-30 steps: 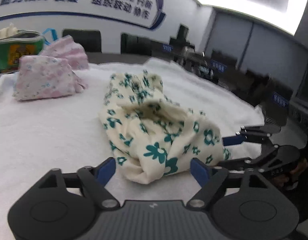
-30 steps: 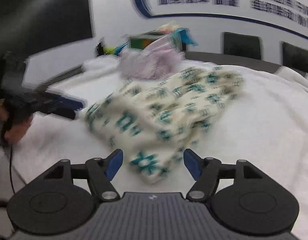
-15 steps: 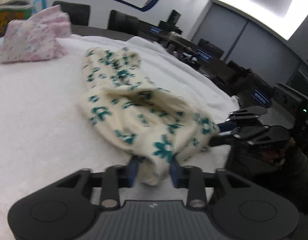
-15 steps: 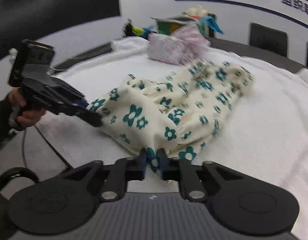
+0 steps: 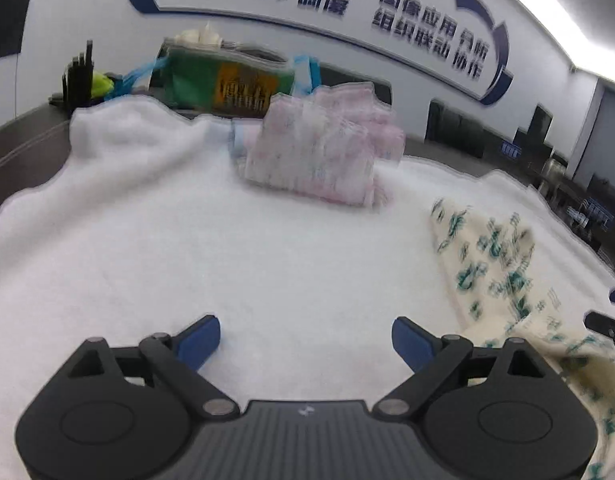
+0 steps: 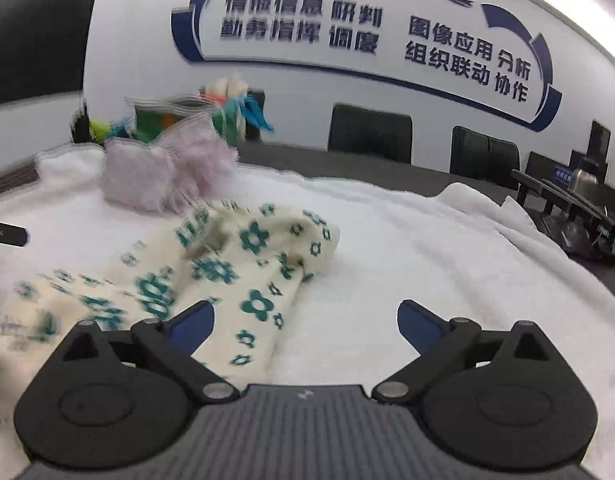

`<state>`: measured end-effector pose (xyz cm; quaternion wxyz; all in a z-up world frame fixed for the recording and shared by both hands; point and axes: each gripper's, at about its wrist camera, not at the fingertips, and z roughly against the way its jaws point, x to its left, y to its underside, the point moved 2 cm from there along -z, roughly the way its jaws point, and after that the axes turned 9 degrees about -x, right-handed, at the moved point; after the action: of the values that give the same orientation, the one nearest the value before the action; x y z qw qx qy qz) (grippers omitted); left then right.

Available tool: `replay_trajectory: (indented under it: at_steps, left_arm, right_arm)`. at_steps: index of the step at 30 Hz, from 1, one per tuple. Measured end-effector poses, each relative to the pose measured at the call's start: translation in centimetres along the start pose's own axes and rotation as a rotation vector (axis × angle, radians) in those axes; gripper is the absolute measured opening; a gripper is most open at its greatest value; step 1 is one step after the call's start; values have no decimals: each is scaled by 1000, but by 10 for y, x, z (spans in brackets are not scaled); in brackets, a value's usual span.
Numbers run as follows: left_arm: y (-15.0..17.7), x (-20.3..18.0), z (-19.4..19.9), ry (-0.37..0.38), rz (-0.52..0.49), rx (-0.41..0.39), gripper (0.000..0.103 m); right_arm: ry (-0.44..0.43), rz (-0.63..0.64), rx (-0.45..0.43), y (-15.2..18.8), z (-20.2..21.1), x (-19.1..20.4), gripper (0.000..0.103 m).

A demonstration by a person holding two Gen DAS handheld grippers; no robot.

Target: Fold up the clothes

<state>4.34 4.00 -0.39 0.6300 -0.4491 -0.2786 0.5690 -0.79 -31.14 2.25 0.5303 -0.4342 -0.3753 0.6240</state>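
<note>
While both grippers stand wide apart, the cream cotton garment with teal flower print (image 6: 235, 264) lies loose on the fluffy white towel-covered table (image 5: 187, 248).

Largest after the towel, the cream garment sprawls crumpled, stretching from near the folded pink floral cloth pile (image 5: 323, 152) toward the near edge. That pink pile sits beyond it, in front of a green and orange bag (image 5: 227, 80). Left gripper (image 5: 306, 338) has just been opening; only bare towel lies between its jaws, the garment just to its right. Right gripper (image 6: 306, 320) has likewise just been opening, the garment's edge beside its left blue fingertip (image 6: 193, 326), unpressed.
</note>
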Motion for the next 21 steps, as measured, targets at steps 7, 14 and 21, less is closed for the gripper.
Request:
replay_trajectory:
  at_steps: [7, 14, 21]
  left_arm:
    - [8, -19, -13, -83, -145, 74, 103]
    - [12, -17, -12, -83, -152, 76, 103]
    - [12, -17, -12, -83, -153, 78, 103]
  right_arm:
    - [26, 23, 103, 21, -42, 11, 103]
    - [28, 20, 107, 23, -40, 12, 103]
    - [9, -18, 117, 23, -42, 5, 103]
